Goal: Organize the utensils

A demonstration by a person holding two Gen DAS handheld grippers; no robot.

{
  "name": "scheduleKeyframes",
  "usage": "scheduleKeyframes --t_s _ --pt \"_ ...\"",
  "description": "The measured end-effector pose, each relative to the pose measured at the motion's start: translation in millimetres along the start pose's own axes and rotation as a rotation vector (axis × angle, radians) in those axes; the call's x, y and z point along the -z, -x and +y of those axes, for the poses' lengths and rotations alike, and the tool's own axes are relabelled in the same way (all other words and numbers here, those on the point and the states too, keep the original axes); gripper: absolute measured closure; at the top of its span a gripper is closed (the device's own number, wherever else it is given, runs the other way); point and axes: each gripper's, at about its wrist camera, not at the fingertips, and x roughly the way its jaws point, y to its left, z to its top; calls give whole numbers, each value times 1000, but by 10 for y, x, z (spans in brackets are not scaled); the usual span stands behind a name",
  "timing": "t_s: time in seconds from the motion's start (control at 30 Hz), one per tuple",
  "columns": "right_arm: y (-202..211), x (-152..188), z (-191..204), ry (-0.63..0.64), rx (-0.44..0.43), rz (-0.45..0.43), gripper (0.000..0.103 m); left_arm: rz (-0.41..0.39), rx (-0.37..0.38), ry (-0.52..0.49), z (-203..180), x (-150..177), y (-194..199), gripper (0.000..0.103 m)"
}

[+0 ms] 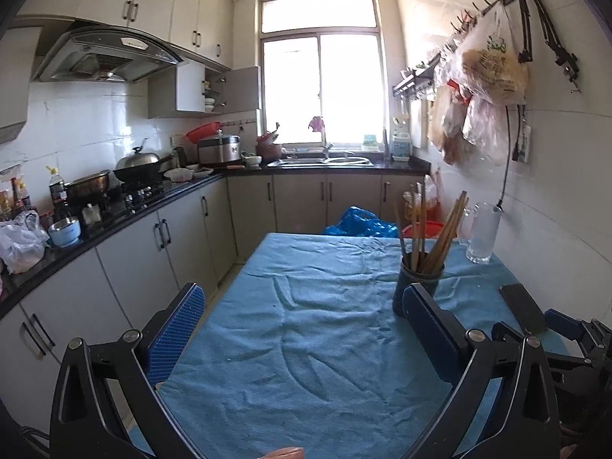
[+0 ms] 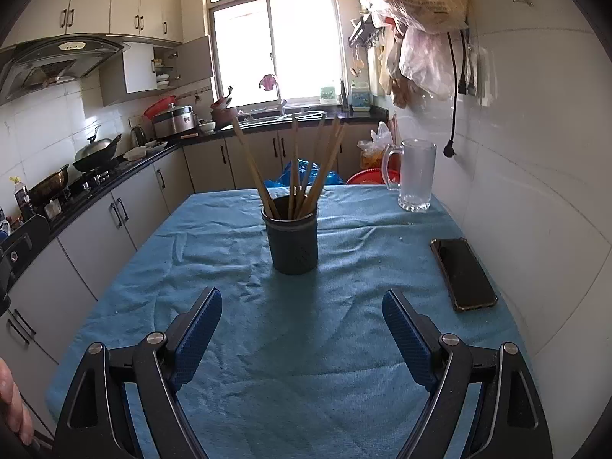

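Note:
A dark round utensil holder [image 2: 292,241] stands upright on the blue tablecloth [image 2: 306,344], with several wooden chopsticks [image 2: 302,168] leaning in it. It also shows in the left wrist view [image 1: 419,281], partly behind my left gripper's right finger [image 1: 428,317]. My left gripper [image 1: 304,298] is open and empty, low over the near left of the cloth. My right gripper [image 2: 302,302] is open and empty, a short way in front of the holder. No loose utensils show on the cloth.
A black phone [image 2: 463,273] lies on the cloth at the right, near the tiled wall. A glass mug [image 2: 415,176] stands at the far right corner. A kitchen counter [image 1: 114,218] with pots runs along the left. A blue bag [image 1: 359,223] lies beyond the table.

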Motion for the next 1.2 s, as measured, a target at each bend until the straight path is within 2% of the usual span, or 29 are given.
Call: scheduleKeyframes --t_s 0.23,0.5,0.73,1.2 --pt "-112 78 -157 -36 -1 31 14 112 88 -2 -137 80 -212 0" --pt "-242 149 -289 -48 35 44 10 173 41 -63 -322 222 -438 0" --pt "-408 259 -333 -5 70 86 10 243 70 -53 -365 361 -635 0" --pt "-627 328 -312 2 63 135 10 332 88 -40 -394 519 -935 0"
